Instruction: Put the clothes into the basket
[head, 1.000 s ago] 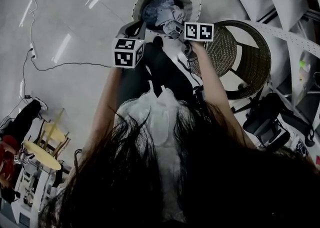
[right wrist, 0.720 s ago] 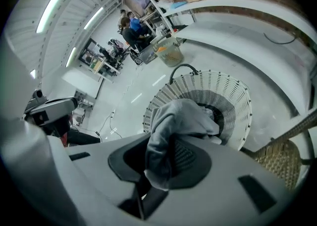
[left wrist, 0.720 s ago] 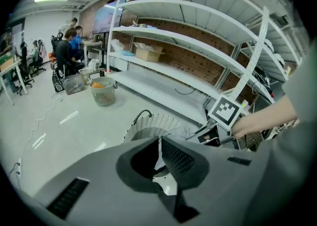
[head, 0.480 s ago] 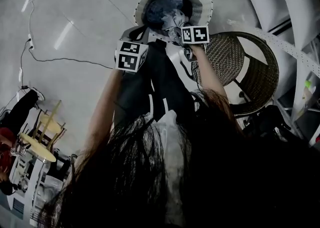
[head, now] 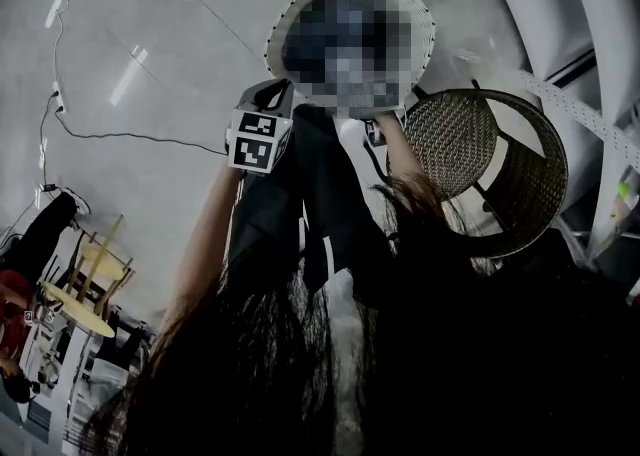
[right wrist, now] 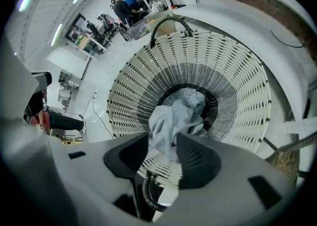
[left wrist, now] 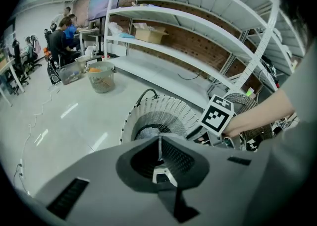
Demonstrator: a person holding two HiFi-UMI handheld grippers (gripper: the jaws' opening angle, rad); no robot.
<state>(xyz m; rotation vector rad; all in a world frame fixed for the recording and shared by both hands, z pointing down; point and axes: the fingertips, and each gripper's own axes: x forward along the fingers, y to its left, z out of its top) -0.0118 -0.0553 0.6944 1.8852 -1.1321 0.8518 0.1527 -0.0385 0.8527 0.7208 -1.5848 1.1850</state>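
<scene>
Cloth (right wrist: 173,116): pale grey-blue, thin, soft and crumpled into loose vertical folds. It stands between the jaws of the right tool (right wrist: 166,141) and trails down from them into the basket (right wrist: 223,71). The right tool's jaws stand apart and have just been opening. The cloth fills part of the gap, with open space on its left side, so the pads do not clamp it. Below the tool, at the basket's bottom, the cloth runs into a bunched patch with a fine check; cannot tell if this is the same piece. Basket: round, white, with walls of slatted open weave in rings that narrow to a dark bottom. Its rim is edged with small dark stitches, and a thin black arched handle (right wrist: 168,22) sits at the far side. The basket is directly under the right tool and just ahead of the left tool (left wrist: 159,141). The left tool's jaws are together, textured dark pads meeting on a thin seam, with no cloth seen between them. Floor (left wrist: 59,121) is smooth, pale and glossy. Beyond the left tool are white metal shelves (left wrist: 198,22). A dark round wicker piece (head: 450,134) sits right of the right tool.
</scene>
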